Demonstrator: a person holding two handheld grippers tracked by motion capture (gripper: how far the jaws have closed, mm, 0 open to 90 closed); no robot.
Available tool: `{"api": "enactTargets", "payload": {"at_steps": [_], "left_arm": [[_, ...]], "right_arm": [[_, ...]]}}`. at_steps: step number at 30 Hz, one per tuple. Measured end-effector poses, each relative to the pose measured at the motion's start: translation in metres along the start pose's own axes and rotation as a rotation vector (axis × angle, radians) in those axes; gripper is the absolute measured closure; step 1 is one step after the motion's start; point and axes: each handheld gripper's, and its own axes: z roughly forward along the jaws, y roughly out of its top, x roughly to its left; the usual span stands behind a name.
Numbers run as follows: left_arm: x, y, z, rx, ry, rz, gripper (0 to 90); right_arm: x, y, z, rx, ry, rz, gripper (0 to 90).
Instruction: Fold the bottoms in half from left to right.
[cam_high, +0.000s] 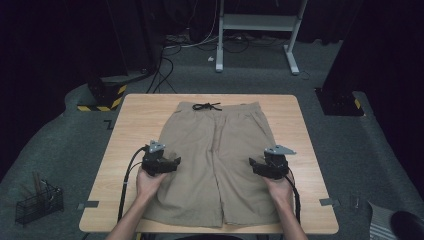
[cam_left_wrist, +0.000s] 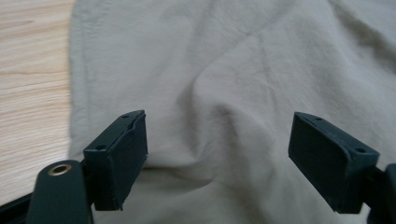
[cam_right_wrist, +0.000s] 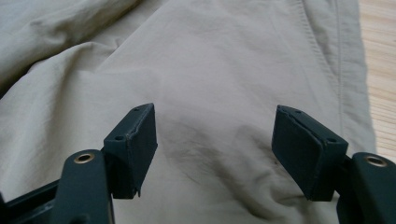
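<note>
Khaki cloth: a pair of beige cotton shorts (cam_high: 217, 160) lies flat in the middle of the pale wooden table (cam_high: 130, 115), waistband and black drawstring (cam_high: 206, 106) toward the top of the high view, leg hems toward the bottom.
Left gripper (cam_high: 172, 162): poised over the left leg, at centre left of the high view; jaws stand wide apart, nothing between them but loose, rumpled cloth below (seen in the left gripper view (cam_left_wrist: 217, 158)).
Right gripper (cam_high: 254, 165): over the right leg, at centre right; jaws apart and gripping nothing, cloth beneath them (cam_right_wrist: 215, 154).
Step in hand: likely pinching each leg to fold or lift the shorts.
Doing it well: lower both together, catch a raised wrinkle rather than flat cloth, and take the outer side seams evenly so the fold stays square.
Hard to make out: whether the pads already touch the fabric; the leg hems near the bottom edge are partly covered by the person's forearms.
</note>
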Motion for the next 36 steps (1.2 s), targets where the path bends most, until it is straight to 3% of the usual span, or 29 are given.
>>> {"api": "enactTargets", "payload": {"at_steps": [8,13,16,21,36], "left_arm": [[-0.007,0.0,0.015,0.029,-0.005,0.015,19.1],[-0.007,-0.005,0.022,0.047,0.016,0.013,18.5],[-0.008,-0.009,0.025,0.029,0.056,0.041,18.7],[-0.009,-0.009,0.025,0.032,0.07,0.052,18.4],[-0.013,-0.014,0.021,0.024,0.072,0.052,21.0]], "right_arm": [[0.005,-0.006,0.014,0.03,0.0,0.0,31.1],[0.008,-0.011,0.022,0.058,-0.014,-0.016,31.2],[0.009,-0.014,0.025,0.065,-0.023,-0.023,31.2],[0.013,-0.017,0.03,0.083,-0.058,-0.04,31.0],[0.015,-0.02,0.026,0.082,-0.069,-0.027,30.7]]}}
